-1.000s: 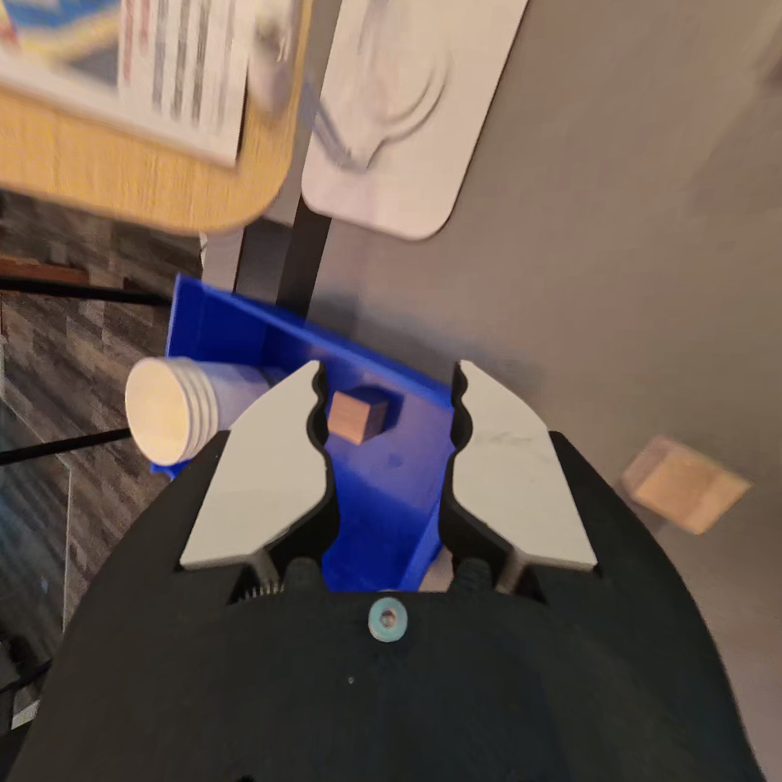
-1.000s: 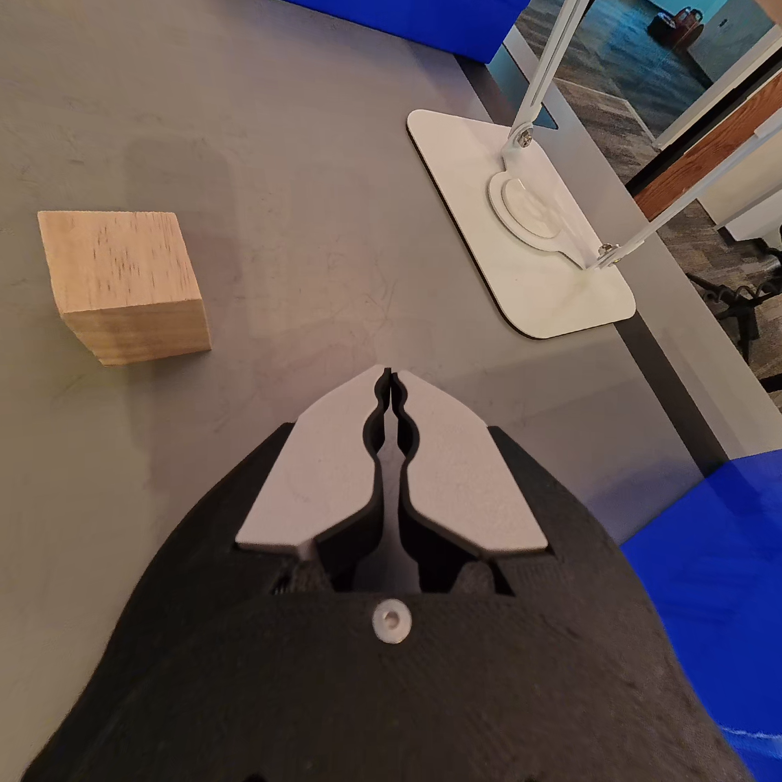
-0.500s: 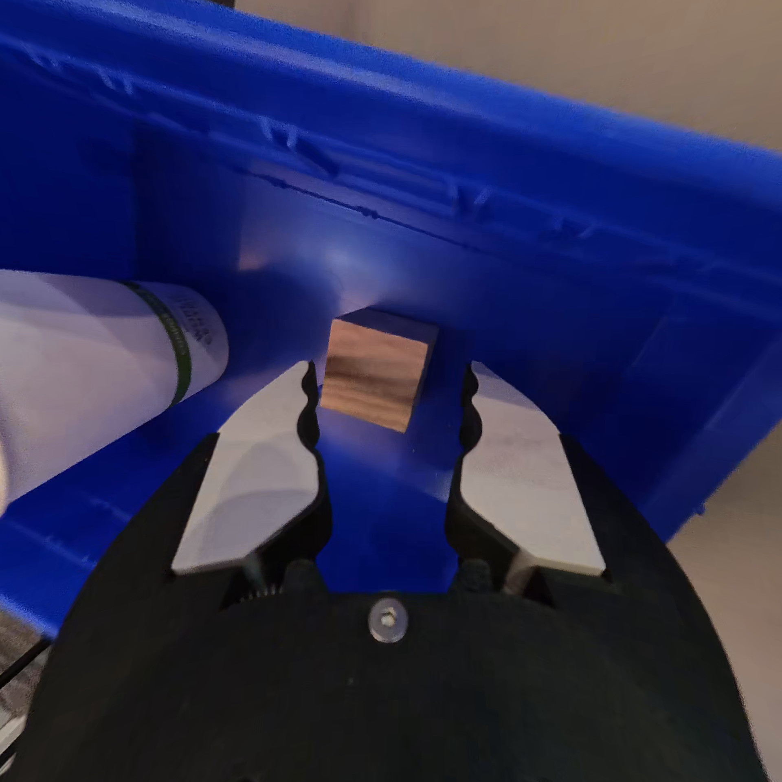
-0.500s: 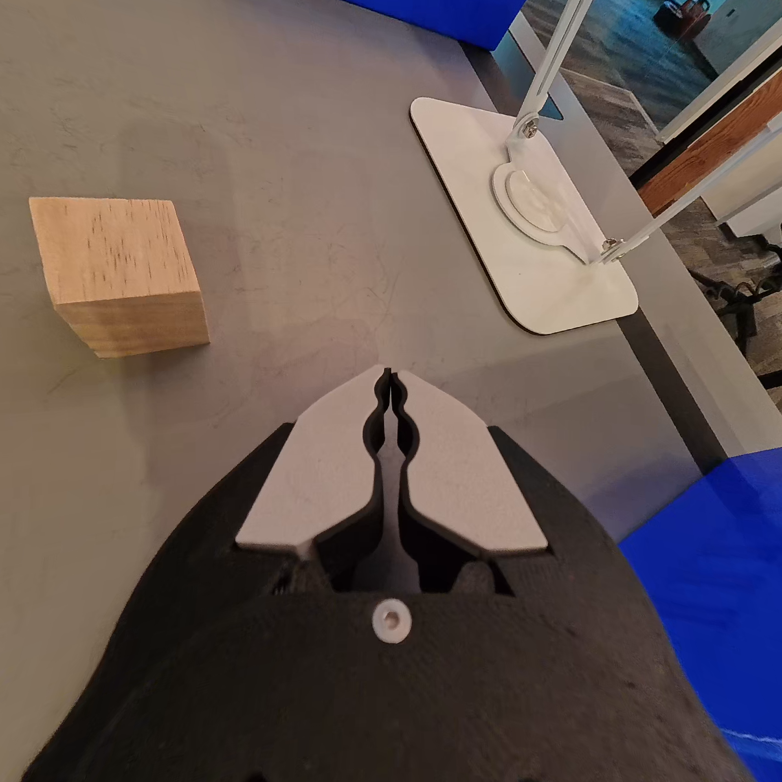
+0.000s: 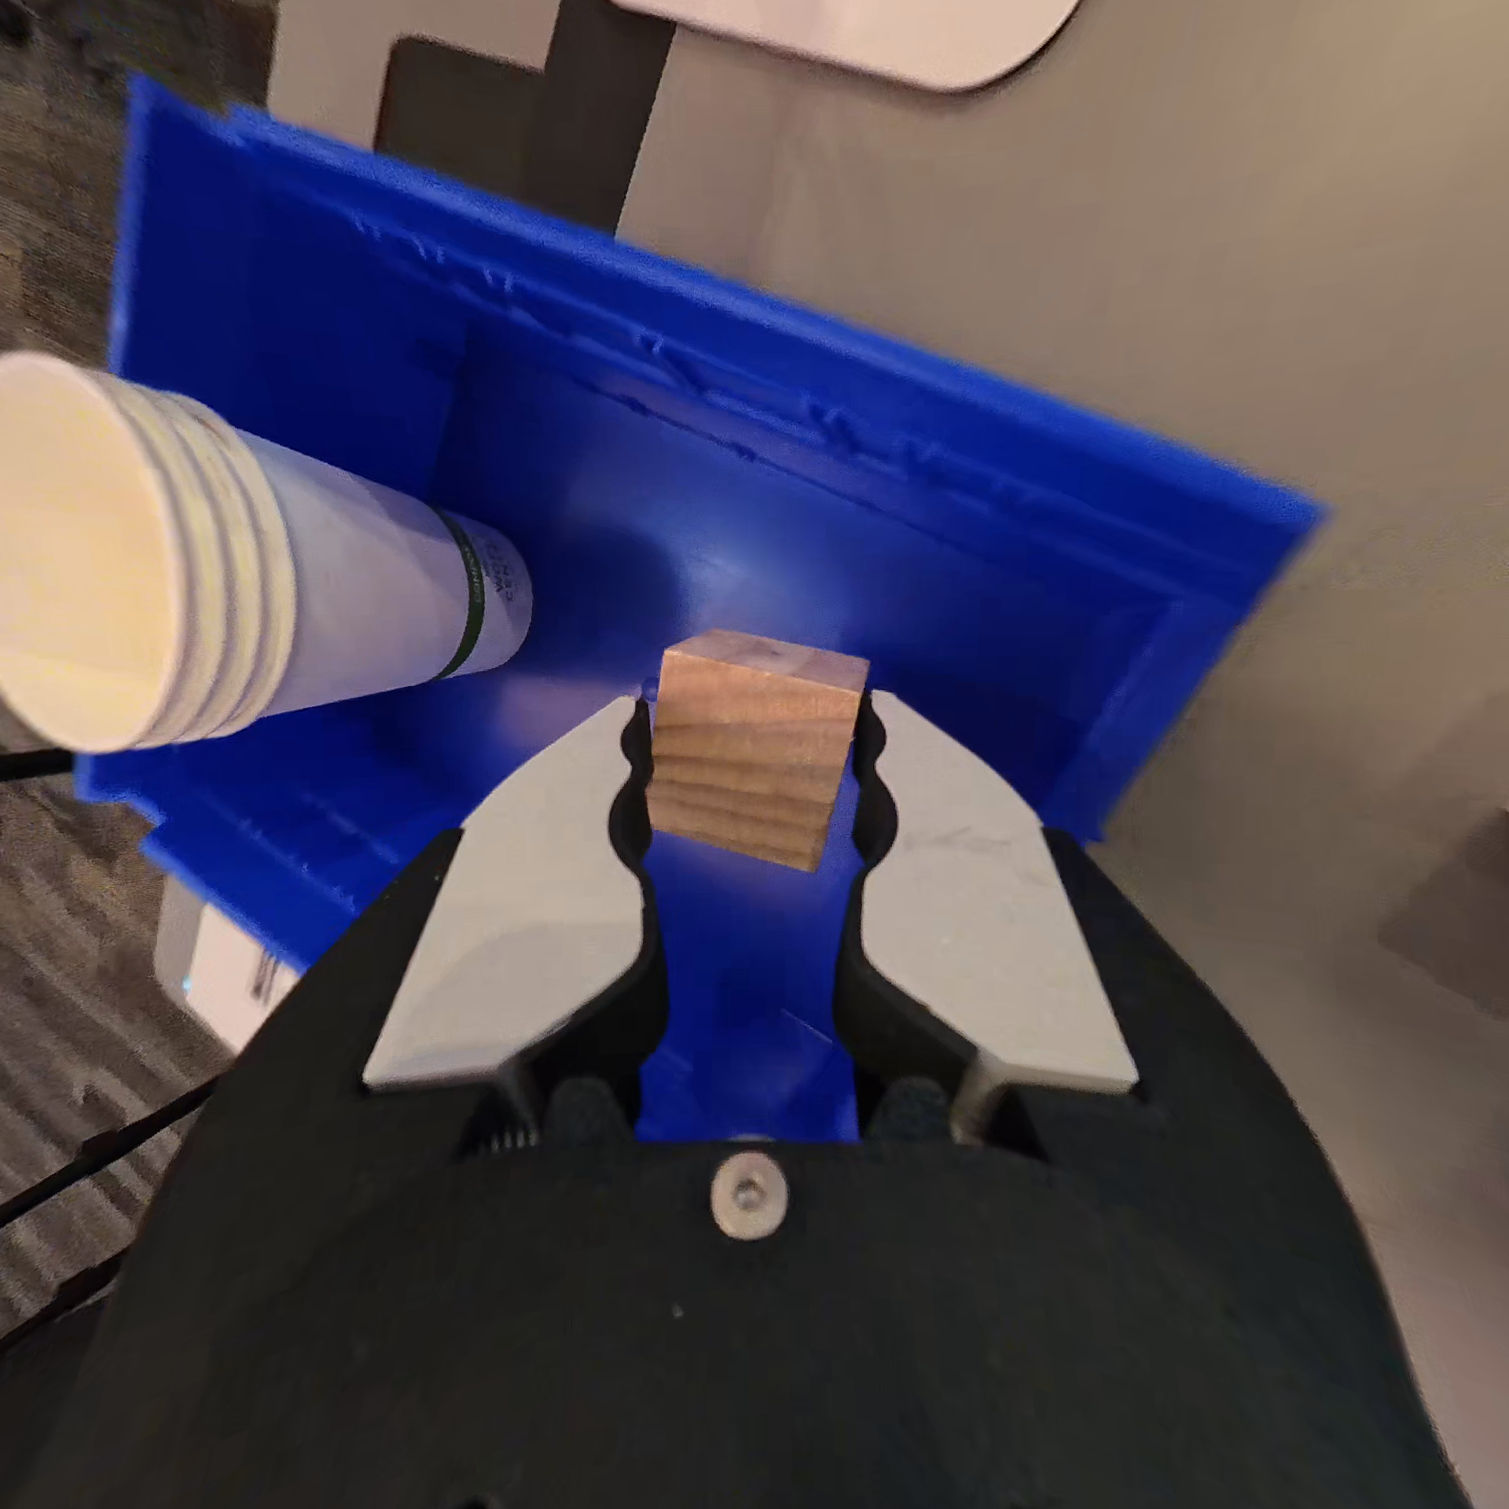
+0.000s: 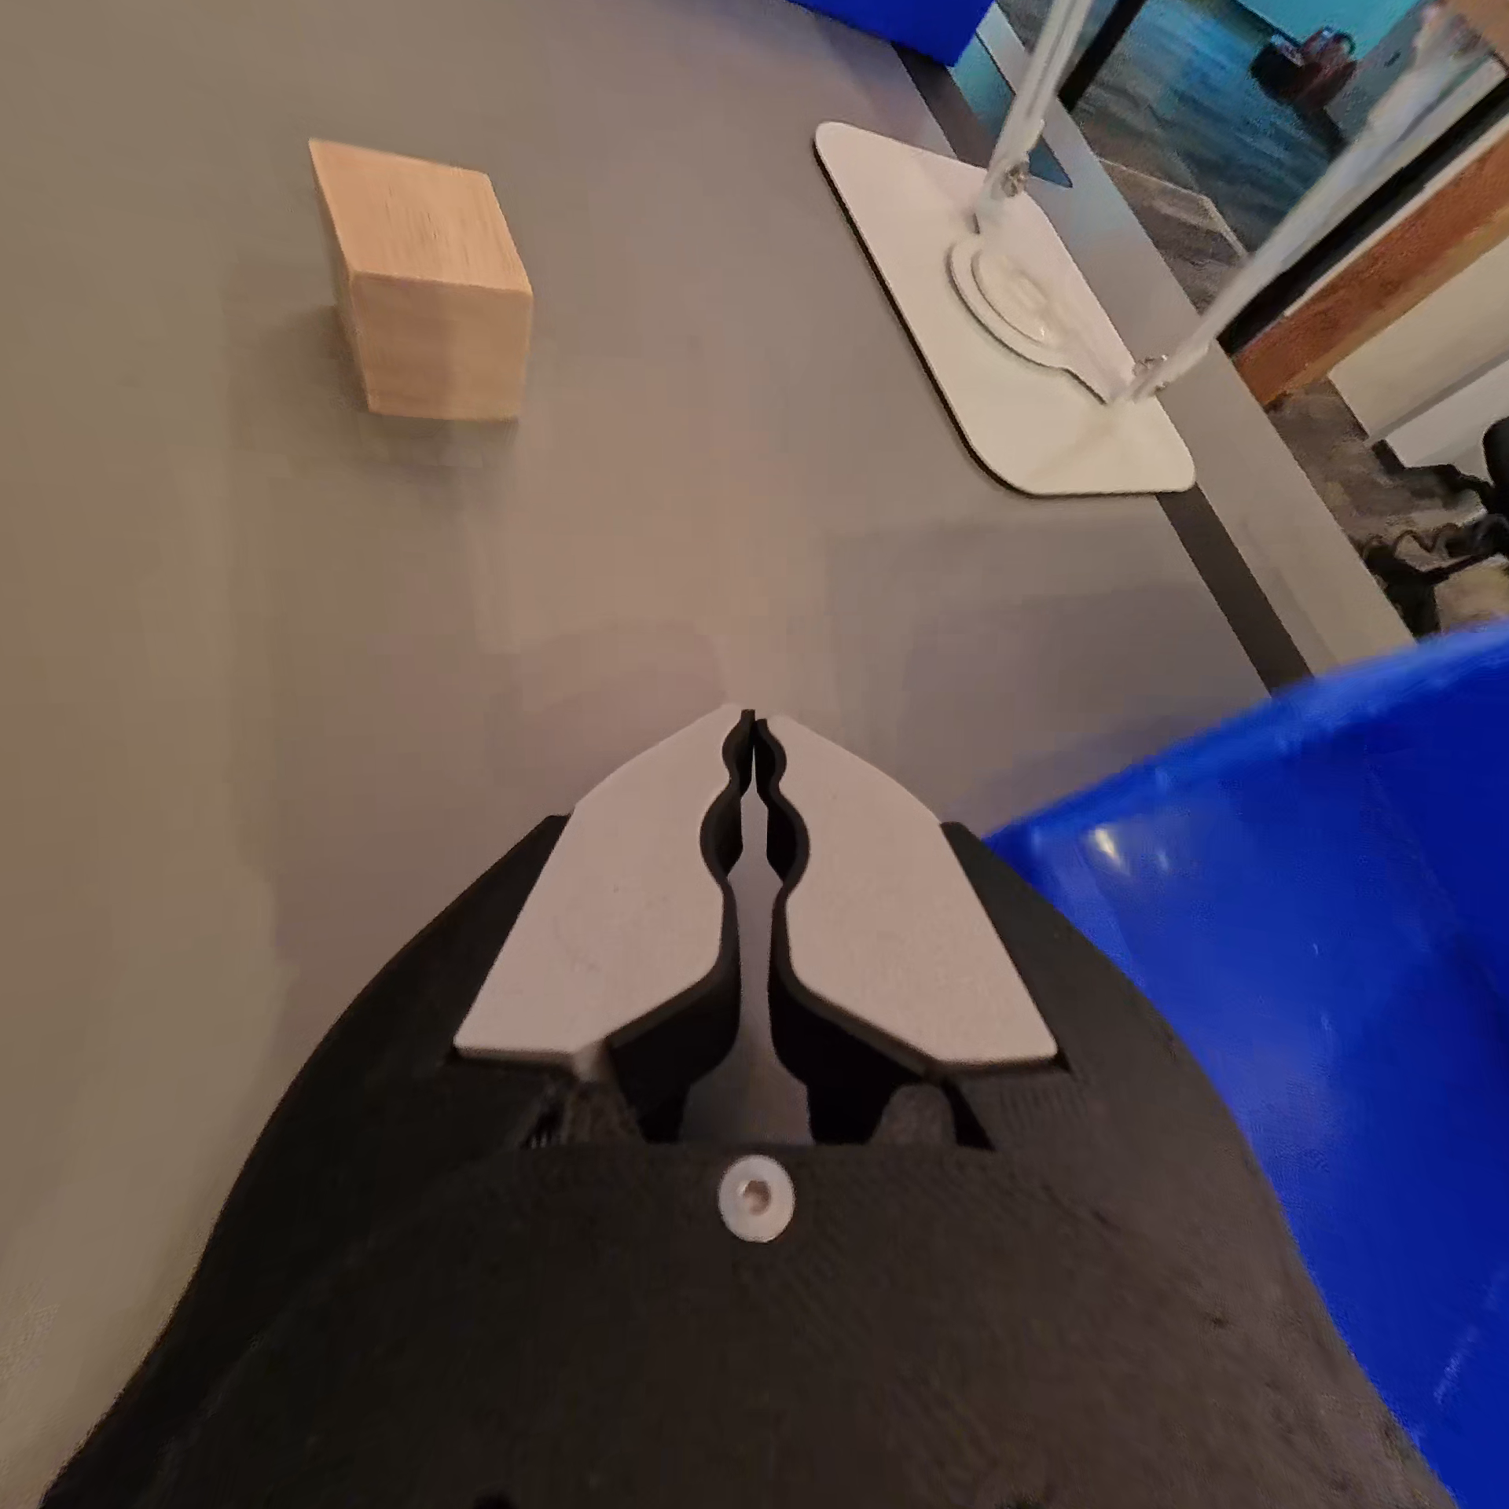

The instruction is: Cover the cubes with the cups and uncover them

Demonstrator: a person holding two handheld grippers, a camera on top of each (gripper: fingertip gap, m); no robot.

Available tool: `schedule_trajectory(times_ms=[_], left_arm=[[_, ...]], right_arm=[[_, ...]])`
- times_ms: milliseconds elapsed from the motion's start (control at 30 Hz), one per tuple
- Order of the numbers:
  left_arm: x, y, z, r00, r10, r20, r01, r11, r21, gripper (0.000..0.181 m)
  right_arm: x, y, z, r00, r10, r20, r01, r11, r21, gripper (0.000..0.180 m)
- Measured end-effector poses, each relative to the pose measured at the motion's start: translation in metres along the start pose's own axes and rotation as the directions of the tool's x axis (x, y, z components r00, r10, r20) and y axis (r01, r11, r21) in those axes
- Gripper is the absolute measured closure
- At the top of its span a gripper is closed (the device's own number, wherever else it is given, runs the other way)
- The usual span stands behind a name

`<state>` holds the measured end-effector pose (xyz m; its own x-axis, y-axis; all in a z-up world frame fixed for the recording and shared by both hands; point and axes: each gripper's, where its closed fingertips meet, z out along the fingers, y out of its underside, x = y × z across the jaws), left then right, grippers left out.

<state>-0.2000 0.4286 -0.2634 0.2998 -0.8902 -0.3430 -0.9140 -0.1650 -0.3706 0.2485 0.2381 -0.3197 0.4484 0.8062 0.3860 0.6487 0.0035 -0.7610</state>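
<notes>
My left gripper (image 5: 751, 710) is shut on a wooden cube (image 5: 755, 751) and holds it above the floor of a blue bin (image 5: 898, 523). A stack of several white paper cups (image 5: 212, 563) lies on its side in the bin, at the left, mouth towards me. My right gripper (image 6: 750, 723) is shut and empty, low over the grey table (image 6: 653, 531). A second wooden cube (image 6: 416, 278) stands on the table ahead of it, to the left.
A white lamp base (image 6: 1004, 327) with thin metal rods stands at the table's far right edge; it also shows in the left wrist view (image 5: 857, 41). A second blue bin (image 6: 1306, 980) is close on the right of my right gripper. Floor lies beyond the table edges.
My left gripper reached into the bin, closed on the cube and lifted it back out. My right gripper drew back and turned, so the table cube sits farther off and the blue bin is closer.
</notes>
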Motion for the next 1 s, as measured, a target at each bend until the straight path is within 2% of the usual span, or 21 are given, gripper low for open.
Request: schedule_trajectory(times_ms=[133,267,400,567,667,767,900,1000], left_arm=[[0.044,-0.046,-0.048,1.000,0.015,0.025,-0.017,0.998,0.065,0.134],[0.118,-0.136,-0.063,0.996,0.084,-0.023,-0.080,0.988,0.133,0.134],[0.223,-0.246,-0.050,0.954,0.241,-0.177,-0.196,0.951,0.239,0.134],[0.333,-0.387,-0.023,0.894,0.366,-0.260,-0.263,0.896,0.358,0.134],[0.383,-0.448,0.004,0.862,0.426,-0.273,-0.313,0.873,0.374,0.134],[0.405,-0.478,0.034,0.851,0.456,-0.259,-0.369,0.872,0.322,0.134],[0.426,-0.485,0.062,0.829,0.441,-0.343,-0.357,0.891,0.282,0.134],[0.441,-0.485,0.080,0.819,0.441,-0.366,-0.364,0.894,0.263,0.134]], right_arm=[[0.006,0.027,-0.033,0.999,0.025,-0.034,-0.026,0.999,-0.025,0.180],[0.022,0.061,-0.068,0.994,0.051,-0.092,-0.057,0.996,-0.073,0.180],[0.043,0.092,-0.101,0.981,0.138,-0.137,-0.150,0.986,-0.078,0.180],[0.059,0.123,-0.130,0.961,0.173,-0.216,-0.206,0.969,-0.140,0.180],[0.075,0.143,-0.143,0.926,0.226,-0.304,-0.291,0.938,-0.189,0.180],[0.091,0.165,-0.158,0.858,0.338,-0.387,-0.436,0.878,-0.199,0.180],[0.104,0.171,-0.177,0.789,0.413,-0.454,-0.519,0.844,-0.135,0.180],[0.107,0.172,-0.181,0.773,0.428,-0.468,-0.535,0.836,-0.119,0.180]])
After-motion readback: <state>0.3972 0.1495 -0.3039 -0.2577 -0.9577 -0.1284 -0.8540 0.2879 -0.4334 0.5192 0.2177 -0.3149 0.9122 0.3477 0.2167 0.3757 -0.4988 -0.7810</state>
